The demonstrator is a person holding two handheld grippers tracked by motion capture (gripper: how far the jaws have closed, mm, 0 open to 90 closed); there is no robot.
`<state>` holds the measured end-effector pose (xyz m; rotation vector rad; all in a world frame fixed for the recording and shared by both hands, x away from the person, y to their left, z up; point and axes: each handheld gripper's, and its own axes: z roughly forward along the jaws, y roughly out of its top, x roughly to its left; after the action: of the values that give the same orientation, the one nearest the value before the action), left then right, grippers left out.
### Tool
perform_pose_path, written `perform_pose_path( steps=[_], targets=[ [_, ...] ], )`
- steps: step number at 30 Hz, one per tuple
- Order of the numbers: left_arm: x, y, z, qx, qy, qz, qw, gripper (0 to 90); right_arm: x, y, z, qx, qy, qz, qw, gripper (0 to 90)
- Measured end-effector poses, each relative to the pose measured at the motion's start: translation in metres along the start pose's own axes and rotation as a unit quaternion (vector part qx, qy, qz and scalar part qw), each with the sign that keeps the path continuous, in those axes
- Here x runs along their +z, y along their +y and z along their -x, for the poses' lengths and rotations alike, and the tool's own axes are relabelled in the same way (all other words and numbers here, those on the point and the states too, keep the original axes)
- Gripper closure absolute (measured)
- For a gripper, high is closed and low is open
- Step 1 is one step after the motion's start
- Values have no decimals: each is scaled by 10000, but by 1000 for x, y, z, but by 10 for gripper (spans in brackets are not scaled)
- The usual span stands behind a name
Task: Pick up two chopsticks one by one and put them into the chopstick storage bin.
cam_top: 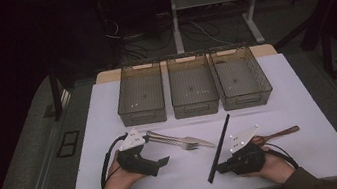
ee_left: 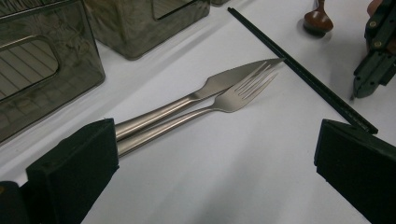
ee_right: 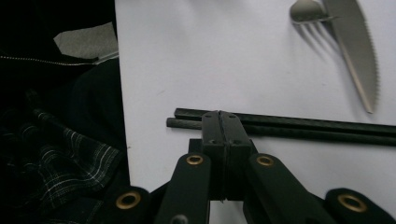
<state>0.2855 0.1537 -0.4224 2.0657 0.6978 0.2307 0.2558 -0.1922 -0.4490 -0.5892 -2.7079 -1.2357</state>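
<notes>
A pair of black chopsticks (cam_top: 219,145) lies across the white table top (cam_top: 281,82), running from near the front edge toward the bins. My right gripper (cam_top: 219,167) is shut, its pads pressed together with nothing between them. In the right gripper view its tips (ee_right: 220,119) sit over the near end of the chopsticks (ee_right: 317,128). A steel knife (ee_left: 224,81) and fork (ee_left: 243,93) lie side by side. Their handles end by one jaw of my left gripper (ee_left: 215,140), which stands wide open and holds nothing. In the high view the left gripper (cam_top: 164,162) rests left of centre.
Three smoky clear bins (cam_top: 142,113) (cam_top: 195,106) (cam_top: 245,99) stand in a row at the back, with nothing inside. A wooden spoon (cam_top: 276,134) lies behind the right hand. The table's front edge is close to both hands. A dark plaid garment (ee_right: 56,154) hangs below the edge.
</notes>
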Motion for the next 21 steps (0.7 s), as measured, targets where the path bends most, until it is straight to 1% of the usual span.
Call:
perform_pose_path(
  steps=[1, 2, 8, 10, 13, 21],
  targets=[
    [0, 0, 0, 0, 0, 0, 10000, 0, 0, 0, 0, 0, 0, 0, 10000, 887],
    [0, 0, 0, -1, 2, 4, 10000, 0, 4, 1, -2, -38, 44, -63, 10000, 887],
    [0, 0, 0, -1, -1, 8, 10000, 0, 13, 4, -5, -122, 49, -143, 9998, 887],
    [0, 0, 0, -19, -3, 11, 10000, 0, 14, 4, -5, -117, 50, -127, 9998, 887],
    [1, 0, 0, 19, 0, 6, 10000, 0, 16, 5, -5, -126, 66, -105, 9998, 888],
    [1, 0, 0, -11, -6, 7, 10000, 0, 22, 10, -6, -170, 47, -74, 9998, 887]
  ],
)
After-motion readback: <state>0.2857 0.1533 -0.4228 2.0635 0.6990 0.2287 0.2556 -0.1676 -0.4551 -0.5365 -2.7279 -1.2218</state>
